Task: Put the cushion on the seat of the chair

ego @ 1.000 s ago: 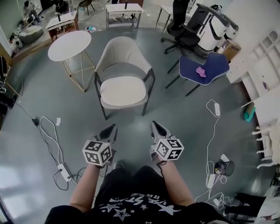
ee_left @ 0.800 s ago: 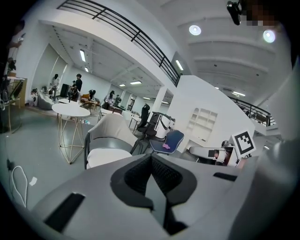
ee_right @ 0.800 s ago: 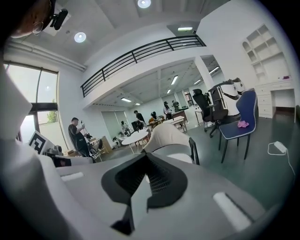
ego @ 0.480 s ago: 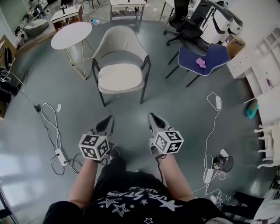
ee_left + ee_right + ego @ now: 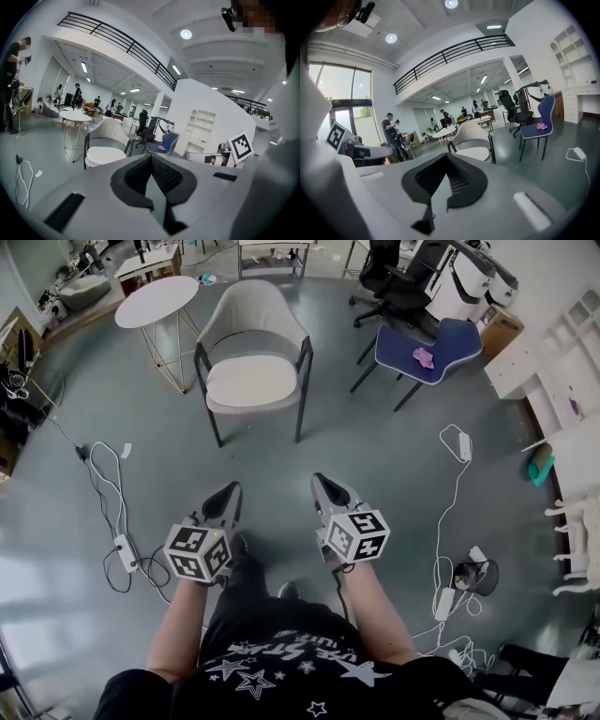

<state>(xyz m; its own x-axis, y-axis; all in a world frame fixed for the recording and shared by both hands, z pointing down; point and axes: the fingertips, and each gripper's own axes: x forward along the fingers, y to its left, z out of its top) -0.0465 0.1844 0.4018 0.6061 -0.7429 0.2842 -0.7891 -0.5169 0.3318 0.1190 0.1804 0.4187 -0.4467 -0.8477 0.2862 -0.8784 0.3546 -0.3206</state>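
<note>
A beige armchair (image 5: 255, 326) stands on the grey floor ahead of me, with a pale cushion (image 5: 251, 381) lying flat on its seat. My left gripper (image 5: 230, 491) and right gripper (image 5: 321, 482) are held side by side well short of the chair, both pointing toward it. Both are shut with nothing between the jaws. In the left gripper view the chair (image 5: 110, 131) and cushion (image 5: 103, 154) lie beyond the closed left gripper (image 5: 151, 157). The right gripper view shows the cushion (image 5: 474, 153) past the closed right gripper (image 5: 446, 156).
A round white table (image 5: 157, 301) stands left of the armchair. A blue chair (image 5: 433, 348) carrying a pink item (image 5: 424, 356) is at the right, with black office chairs (image 5: 403, 287) behind it. Cables and power strips (image 5: 120, 545) lie on the floor. People stand far off.
The armchair with its cushion has slid up the head view and looks smaller: I have backed away from it. Both grippers came back with me, still shut and empty.
</note>
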